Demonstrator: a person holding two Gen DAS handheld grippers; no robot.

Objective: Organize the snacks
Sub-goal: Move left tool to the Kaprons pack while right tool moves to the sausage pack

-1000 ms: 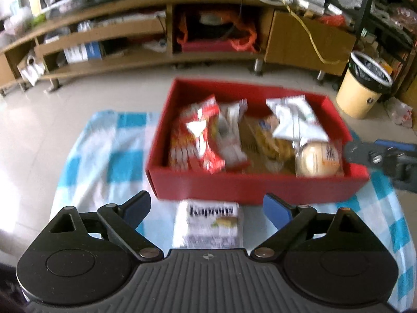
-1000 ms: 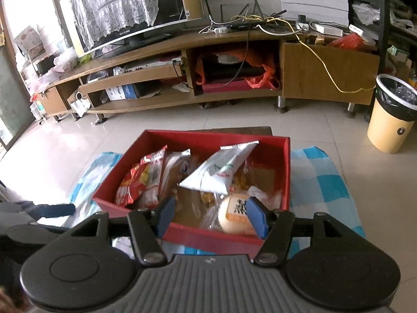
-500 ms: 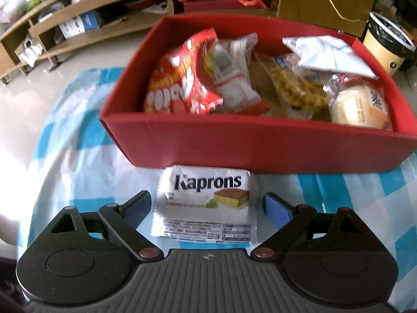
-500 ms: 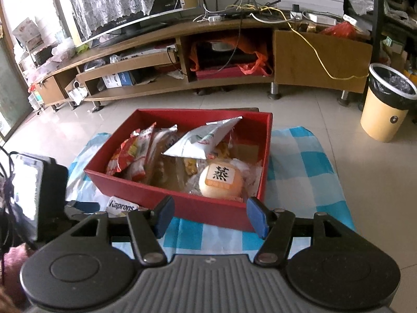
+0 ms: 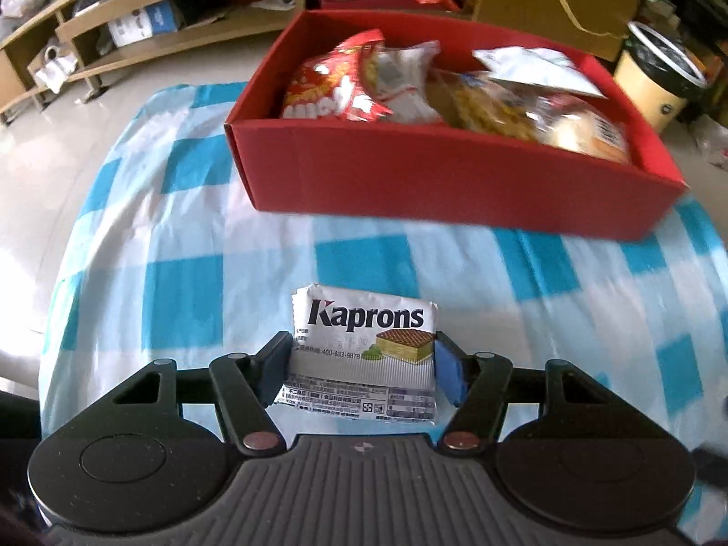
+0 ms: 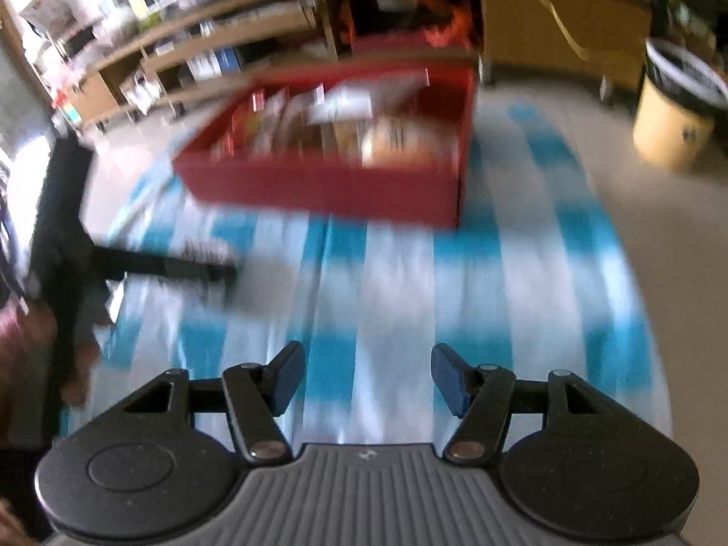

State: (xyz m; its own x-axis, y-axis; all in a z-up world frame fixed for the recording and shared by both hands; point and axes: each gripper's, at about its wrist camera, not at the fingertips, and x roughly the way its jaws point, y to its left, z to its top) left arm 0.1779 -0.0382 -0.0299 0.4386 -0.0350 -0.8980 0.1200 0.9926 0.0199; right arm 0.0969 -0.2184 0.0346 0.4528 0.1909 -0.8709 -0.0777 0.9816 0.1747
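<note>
Checked cloth [image 5: 191, 282]: a blue and white tablecloth covers the table I am working over; everything below is placed relative to the red box.
Red box [image 5: 455, 182]: an open cardboard box at the far side of the cloth, already holding several snack packets.
Kaprons wafer packet [image 5: 364, 350]: the task's item, a white packet lying on the near side of the red box, well apart from its front wall.
Left gripper [image 5: 361, 371]: my left tongs have just been closing, and both blue pads now sit against the packet's two side edges, so I read this as a grip on the packet.
Right gripper [image 6: 366, 373]: my right tongs stand part open with only cloth between them, nearer to me than the red box; this view is badly blurred.
Step in hand: I judge this is the pickup. I should squeeze gently so the wrapper does not buckle, lift straight up, and clear the box's front wall before releasing inside.
</note>
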